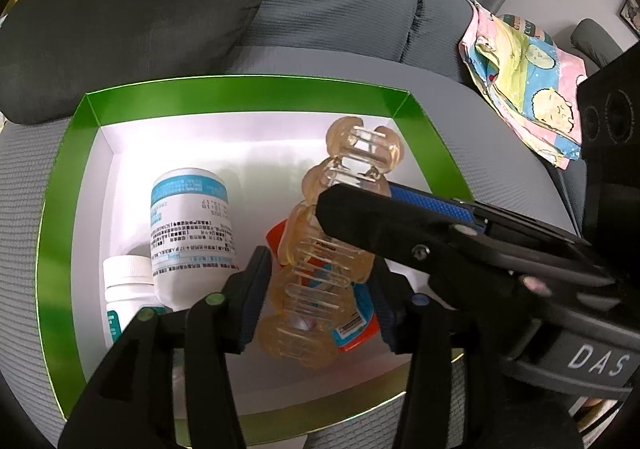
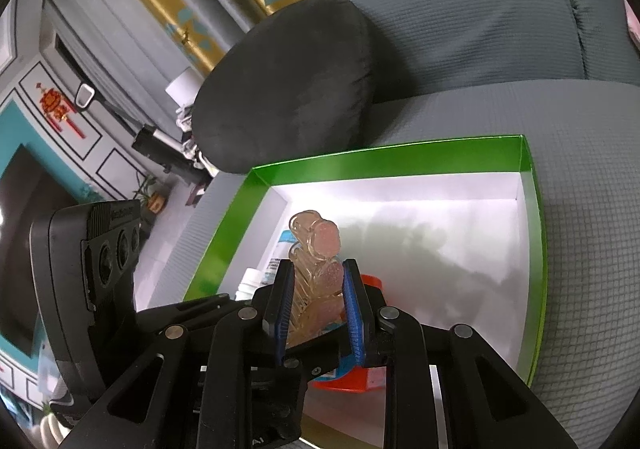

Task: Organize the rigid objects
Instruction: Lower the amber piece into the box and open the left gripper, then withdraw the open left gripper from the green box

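amber hair claw (image 1: 320, 249) hanging over the inside of the green-rimmed box (image 1: 60, 209), above an orange-and-blue packet (image 1: 356, 325) that lies near the box's near edge. clamped across its width, part way along, by the right gripper (image 2: 316, 313), blue pads (image 2: 354, 313) pressed on both flanks, jaws as narrow as they go. long axis running from the near edge towards the far right corner, upper end tilted up and away. lower end sitting between the jaws of the left gripper (image 1: 320, 301), which stand partly open on either side of it; gaps visible on both sides, so no grip there, judged as a release under way with only the right gripper carrying the clip. next move probably a lowering into the box by the right gripper; bare white floor lies towards the far right corner, well apart from the bottles.

counted inside the box: one hair claw, one packet, two white bottles, the larger white bottle (image 1: 190, 233) lying on its side, the smaller white bottle (image 1: 128, 297) touching it at the near left corner. box resting on a grey sofa seat (image 1: 24, 249); one dark cushion (image 1: 120, 17) beyond the far left corner, one patterned cloth (image 1: 532, 85) well off to the right.
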A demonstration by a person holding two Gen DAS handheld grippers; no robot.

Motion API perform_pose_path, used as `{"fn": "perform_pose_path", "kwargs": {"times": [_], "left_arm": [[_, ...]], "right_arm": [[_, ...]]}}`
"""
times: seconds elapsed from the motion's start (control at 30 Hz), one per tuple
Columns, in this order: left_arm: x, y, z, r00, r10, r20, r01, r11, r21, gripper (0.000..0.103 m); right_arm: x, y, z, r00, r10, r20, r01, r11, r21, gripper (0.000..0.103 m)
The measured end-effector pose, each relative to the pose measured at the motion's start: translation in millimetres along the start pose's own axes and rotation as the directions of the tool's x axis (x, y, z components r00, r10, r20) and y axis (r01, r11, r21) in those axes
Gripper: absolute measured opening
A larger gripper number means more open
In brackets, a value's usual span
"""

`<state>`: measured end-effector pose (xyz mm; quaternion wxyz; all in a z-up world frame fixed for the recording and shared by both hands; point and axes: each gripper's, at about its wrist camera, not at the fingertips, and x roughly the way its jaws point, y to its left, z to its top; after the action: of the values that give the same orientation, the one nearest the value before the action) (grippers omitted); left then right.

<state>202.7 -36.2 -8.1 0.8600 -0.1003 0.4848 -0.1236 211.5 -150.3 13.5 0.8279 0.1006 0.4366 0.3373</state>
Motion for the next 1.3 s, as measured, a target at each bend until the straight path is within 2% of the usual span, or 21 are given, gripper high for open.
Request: {"fn": "perform_pose_path", "kwargs": {"times": [0.13, 0.23, 0.43, 0.57, 0.67, 0.8, 1.03, 1.1, 1.17, 1.3], "left_arm": [[0.2, 2.0, -1.4, 1.000, 0.014, 0.001, -0.014, 1.000, -0.016, 0.071], [-5.6, 1.4, -2.5, 1.000, 0.025, 0.018, -0.025, 0.999, -0.022, 0.079], [-24.5, -4.5, -6.6, 0.997, 0.044, 0.060, -0.043, 0.999, -0.016, 0.083], [-40.1, -9.9, -15.0, 0.994, 0.064, 0.086, -0.064, 0.998, -0.011, 0.087], [-53.5, -13.7, -24.3, 0.991, 0.077, 0.105, -0.077, 0.997, -0.007, 0.088], [-73.3, -19.2, -40.9, 0.989, 0.079, 0.122, -0.079, 0.997, 0.000, 0.089], [-109.4, -29.8, -72.8, 0.979, 0.118, 0.164, -0.121, 0.993, 0.009, 0.090], [-118.1, -33.5, -80.5, 0.974, 0.136, 0.180, -0.141, 0.990, 0.014, 0.092], [-128.1, -37.0, -89.3, 0.969, 0.146, 0.199, -0.152, 0.988, 0.016, 0.101], [-145.6, -39.3, -103.0, 0.964, 0.138, 0.226, -0.142, 0.990, 0.003, 0.102]], "right_arm": [[-4.4, 1.2, -0.6, 1.000, -0.022, 0.020, 0.022, 1.000, 0.000, 0.026], [-13.1, 1.5, -2.1, 0.997, -0.056, 0.045, 0.057, 0.998, -0.013, 0.028], [-41.0, 0.6, -6.4, 0.993, -0.074, 0.096, 0.074, 0.997, 0.001, 0.041], [-62.7, 3.0, -16.0, 0.988, -0.091, 0.125, 0.092, 0.996, -0.005, 0.043], [-77.1, 8.4, -24.7, 0.983, -0.116, 0.145, 0.120, 0.993, -0.021, 0.045], [-97.1, 17.4, -39.1, 0.976, -0.140, 0.166, 0.149, 0.988, -0.038, 0.055], [-126.8, 38.9, -69.0, 0.969, -0.167, 0.183, 0.183, 0.980, -0.075, 0.065], [-134.0, 43.5, -77.7, 0.967, -0.172, 0.187, 0.189, 0.979, -0.080, 0.068], [-141.3, 48.5, -86.2, 0.966, -0.173, 0.190, 0.191, 0.978, -0.083, 0.070], [-150.8, 60.8, -98.3, 0.964, -0.182, 0.195, 0.205, 0.973, -0.104, 0.070]]}}
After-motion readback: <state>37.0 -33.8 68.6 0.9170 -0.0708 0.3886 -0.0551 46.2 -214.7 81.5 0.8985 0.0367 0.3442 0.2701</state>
